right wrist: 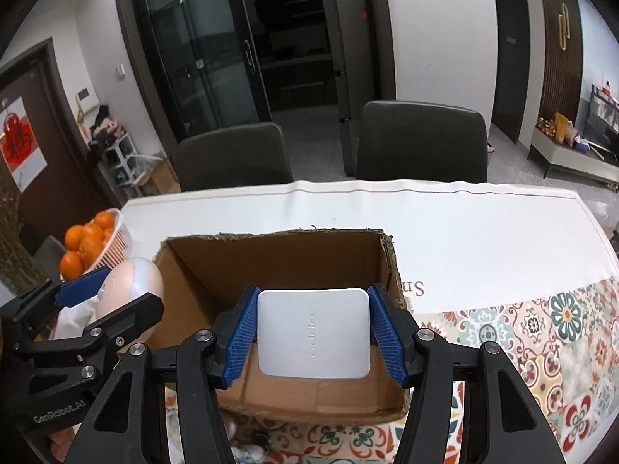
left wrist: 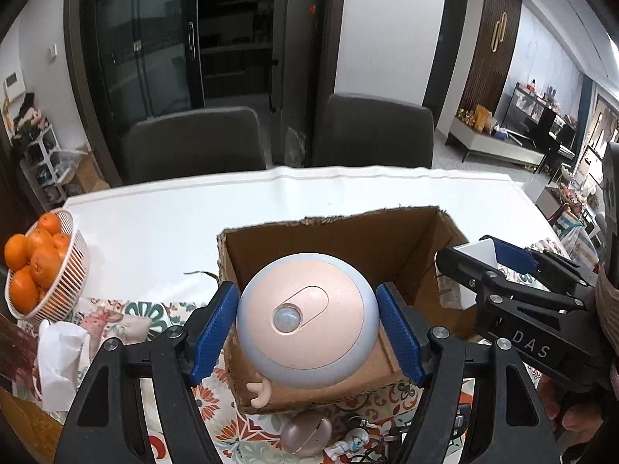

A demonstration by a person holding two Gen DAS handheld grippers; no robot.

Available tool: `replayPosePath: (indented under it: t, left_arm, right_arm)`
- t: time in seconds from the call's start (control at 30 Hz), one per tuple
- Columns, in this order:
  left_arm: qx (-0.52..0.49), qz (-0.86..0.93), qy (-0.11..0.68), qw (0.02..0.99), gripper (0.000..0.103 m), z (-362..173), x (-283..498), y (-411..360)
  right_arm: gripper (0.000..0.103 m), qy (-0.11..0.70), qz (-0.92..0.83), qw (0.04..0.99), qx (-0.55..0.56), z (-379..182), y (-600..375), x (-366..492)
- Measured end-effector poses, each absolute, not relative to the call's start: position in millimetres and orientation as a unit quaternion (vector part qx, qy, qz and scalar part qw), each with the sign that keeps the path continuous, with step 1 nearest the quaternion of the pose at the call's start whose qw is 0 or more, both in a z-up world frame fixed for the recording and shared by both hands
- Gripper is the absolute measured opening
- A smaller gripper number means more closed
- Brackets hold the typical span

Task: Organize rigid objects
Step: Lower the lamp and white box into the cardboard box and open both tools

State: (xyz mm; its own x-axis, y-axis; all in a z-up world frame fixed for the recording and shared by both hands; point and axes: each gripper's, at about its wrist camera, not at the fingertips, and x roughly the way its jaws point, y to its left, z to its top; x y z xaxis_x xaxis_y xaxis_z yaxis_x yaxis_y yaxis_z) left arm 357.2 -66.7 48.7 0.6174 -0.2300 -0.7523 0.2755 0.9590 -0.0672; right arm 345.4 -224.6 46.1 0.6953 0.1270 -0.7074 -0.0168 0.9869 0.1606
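Note:
An open cardboard box (left wrist: 348,239) (right wrist: 278,255) stands on the table. My left gripper (left wrist: 307,321) is shut on a round pink and pale blue sensor lamp (left wrist: 307,317), held over the box's near left part. My right gripper (right wrist: 311,332) is shut on a white rectangular charger block (right wrist: 313,332), held above the box's near edge. In the left wrist view the right gripper (left wrist: 503,270) shows at the right with the white block (left wrist: 476,255) between its blue pads. In the right wrist view the left gripper (right wrist: 112,297) and the lamp (right wrist: 131,286) show at the left.
A white basket of oranges (left wrist: 65,270) (right wrist: 120,239) sits at the table's left edge. A crumpled tissue (left wrist: 58,359), a pinkish egg-shaped thing (left wrist: 305,437) and a small figurine (left wrist: 352,440) lie near the box on the patterned cloth (right wrist: 541,328). Two grey chairs (left wrist: 193,143) stand behind the table.

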Motion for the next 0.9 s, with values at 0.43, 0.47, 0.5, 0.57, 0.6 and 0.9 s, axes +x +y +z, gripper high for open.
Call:
replayPosePath:
  t: [0.43, 0.47, 0.5, 0.57, 0.6, 0.9]
  left_arm:
    - [0.038, -0.13, 0.431, 0.892, 0.073, 34.6, 363.2, -74.6]
    - [0.04, -0.128, 0.427, 0.894, 0.073, 36.6, 362.2, -74.7]
    - [0.042, -0.127, 0.424, 0.896, 0.073, 38.7, 360.3, -75.2]
    - [0.043, -0.127, 0.417, 0.899, 0.074, 43.1, 354.9, -75.0]
    - [0.044, -0.124, 0.411, 0.902, 0.073, 46.2, 350.6, -74.5]
    - [0.046, -0.121, 0.376, 0.918, 0.074, 64.8, 311.6, -64.0]
  right_arm:
    - [0.048, 0.406, 0.04, 0.91, 0.074, 29.3, -226.3, 349.5]
    - [0.048, 0.404, 0.038, 0.911, 0.072, 30.4, -227.2, 349.0]
    - [0.048, 0.402, 0.036, 0.912, 0.071, 31.0, -227.4, 347.4]
    - [0.048, 0.399, 0.038, 0.913, 0.075, 32.9, -229.3, 344.3]
    - [0.048, 0.397, 0.038, 0.914, 0.077, 33.8, -230.2, 342.3]
    - [0.048, 0.361, 0.035, 0.93, 0.067, 51.7, -225.9, 307.6]
